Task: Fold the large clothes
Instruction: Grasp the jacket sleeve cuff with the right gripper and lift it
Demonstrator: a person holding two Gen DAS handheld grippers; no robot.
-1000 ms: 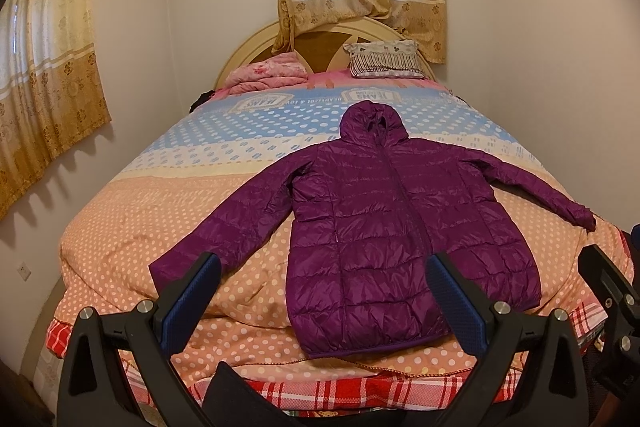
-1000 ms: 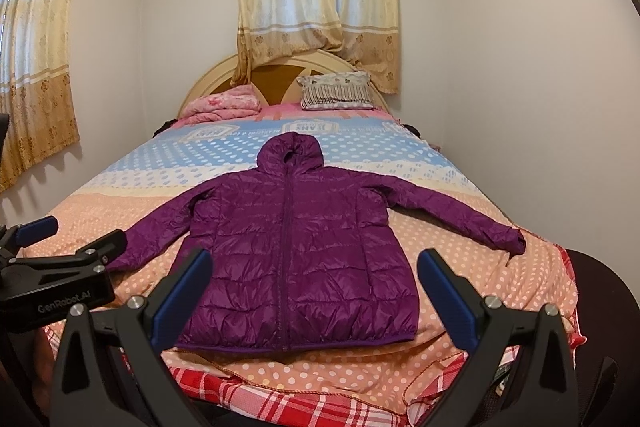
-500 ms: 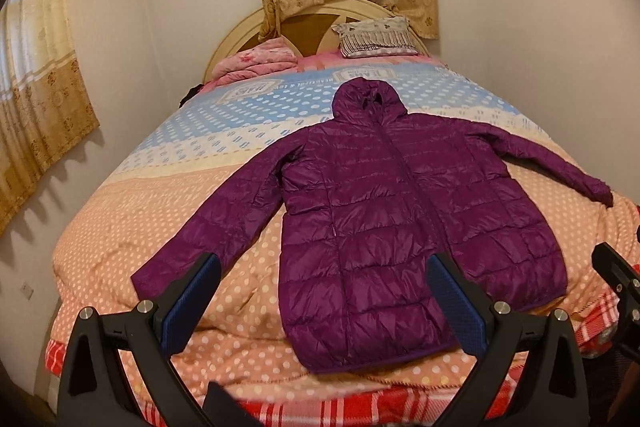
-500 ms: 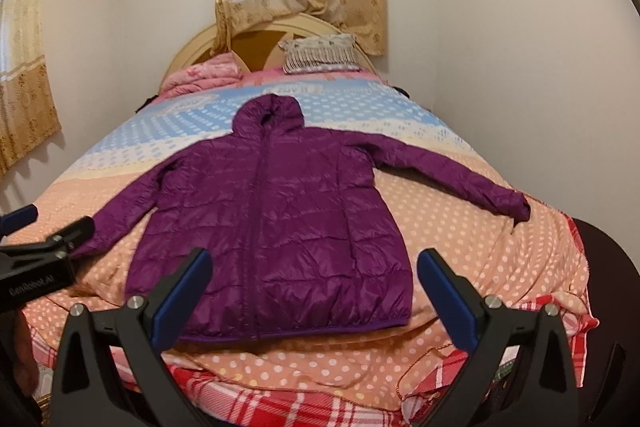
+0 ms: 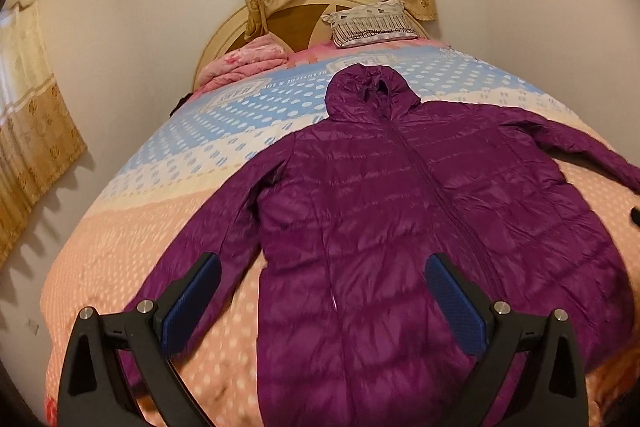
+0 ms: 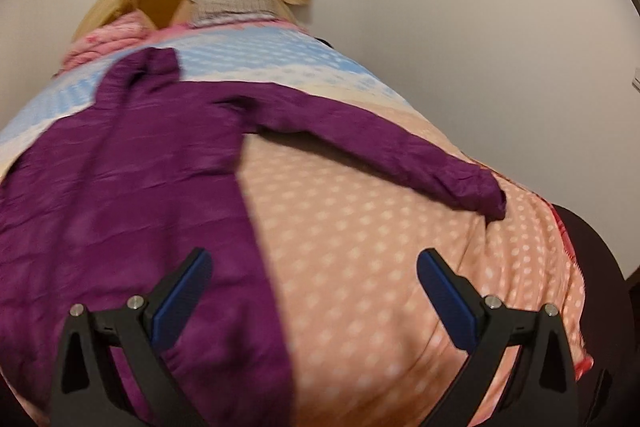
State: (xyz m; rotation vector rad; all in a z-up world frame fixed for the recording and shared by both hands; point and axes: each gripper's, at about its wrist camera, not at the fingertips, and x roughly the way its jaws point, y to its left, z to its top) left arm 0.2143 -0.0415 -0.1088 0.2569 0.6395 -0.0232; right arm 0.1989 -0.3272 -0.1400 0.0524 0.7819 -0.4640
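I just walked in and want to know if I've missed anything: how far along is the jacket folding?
Done: the jacket lies flat on the bed, zipped, both sleeves spread out. In hand: nothing; the left tongs and right tongs hang open above it, gripping no fabric. Left: every fold; sleeves, body and hood are all unfolded.

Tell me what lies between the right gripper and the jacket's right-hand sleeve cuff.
Only bare dotted bedspread. In the right wrist view, nothing sits between the right gripper and the cuff of the jacket.
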